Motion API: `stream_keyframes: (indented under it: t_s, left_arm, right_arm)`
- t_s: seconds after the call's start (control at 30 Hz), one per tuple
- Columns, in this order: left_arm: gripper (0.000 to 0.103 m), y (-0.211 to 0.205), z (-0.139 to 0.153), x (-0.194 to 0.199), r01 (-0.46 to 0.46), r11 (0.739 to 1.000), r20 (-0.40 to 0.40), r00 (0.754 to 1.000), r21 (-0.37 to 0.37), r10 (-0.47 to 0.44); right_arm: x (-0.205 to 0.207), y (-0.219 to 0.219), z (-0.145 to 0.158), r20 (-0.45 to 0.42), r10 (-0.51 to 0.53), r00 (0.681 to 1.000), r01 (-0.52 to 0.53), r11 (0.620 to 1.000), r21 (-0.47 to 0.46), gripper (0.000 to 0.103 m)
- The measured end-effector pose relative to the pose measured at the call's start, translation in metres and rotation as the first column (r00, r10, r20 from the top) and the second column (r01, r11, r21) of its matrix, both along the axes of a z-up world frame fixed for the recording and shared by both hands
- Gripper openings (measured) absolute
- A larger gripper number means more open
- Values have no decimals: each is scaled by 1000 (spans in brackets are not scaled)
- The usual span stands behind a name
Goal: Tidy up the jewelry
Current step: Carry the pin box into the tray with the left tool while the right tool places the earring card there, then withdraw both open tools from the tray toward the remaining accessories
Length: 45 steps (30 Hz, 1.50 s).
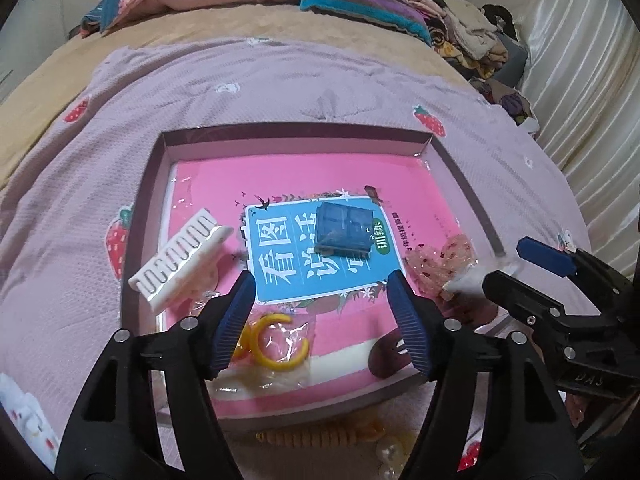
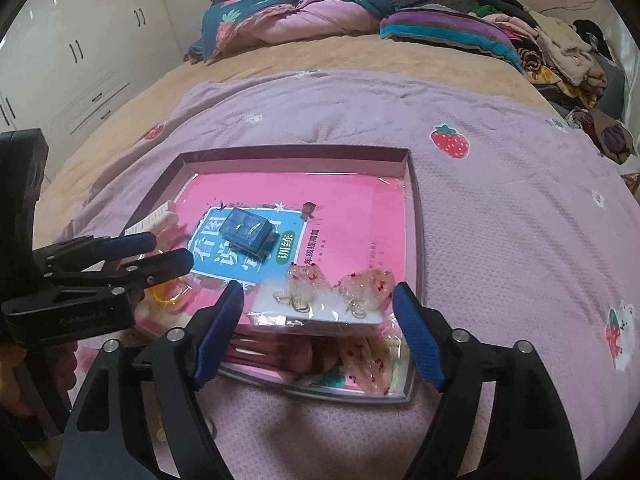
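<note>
**Jewelry tray on bed: both grippers open**

Lilac strawberry-print quilt (image 2: 480, 208) covered the bed. Shallow tray (image 1: 460, 184) sat at centre, lined with a pink book (image 1: 304, 184). Small blue box (image 1: 344, 229) lay mid-tray; white comb (image 1: 180, 260) at 9 o'clock. Yellow ring (image 1: 280, 346) lay under the left gripper (image 1: 322, 322), jaws apart, empty. Right gripper (image 2: 320, 332) stood spread around the bagged earrings (image 2: 340, 292), pads not touching.
</note>
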State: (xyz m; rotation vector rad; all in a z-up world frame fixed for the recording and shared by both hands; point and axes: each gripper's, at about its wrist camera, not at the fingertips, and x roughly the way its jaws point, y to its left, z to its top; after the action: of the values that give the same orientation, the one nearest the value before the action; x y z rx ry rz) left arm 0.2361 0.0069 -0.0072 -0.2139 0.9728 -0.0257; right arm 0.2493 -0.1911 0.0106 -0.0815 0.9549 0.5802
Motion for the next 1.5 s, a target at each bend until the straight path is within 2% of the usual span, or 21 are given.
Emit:
stream_keyframes:
  t_s: [0.3, 0.37, 0.53, 1.1, 1.5]
  left_arm:
    - [74, 7, 22, -15, -29, 1000, 43, 999, -5, 29]
    - [81, 9, 27, -19, -37, 999, 54, 998, -11, 38]
    - [89, 15, 39, -32, -58, 998, 77, 995, -14, 59]
    - [93, 30, 87, -86, -86, 996, 182, 979, -9, 86]
    - [93, 29, 104, -123, -89, 996, 255, 963, -7, 88]
  right_arm:
    - [-15, -26, 22, 10, -62, 998, 61, 995, 83, 89]
    - [-20, -33, 29, 17, -75, 997, 73, 992, 100, 92]
    - [-33, -50, 45, 37, -106, 994, 100, 986, 136, 94]
    - [-83, -80, 102, 153, -131, 979, 102, 978, 183, 94]
    - [-119, -86, 114, 197, -127, 972, 83, 972, 218, 96]
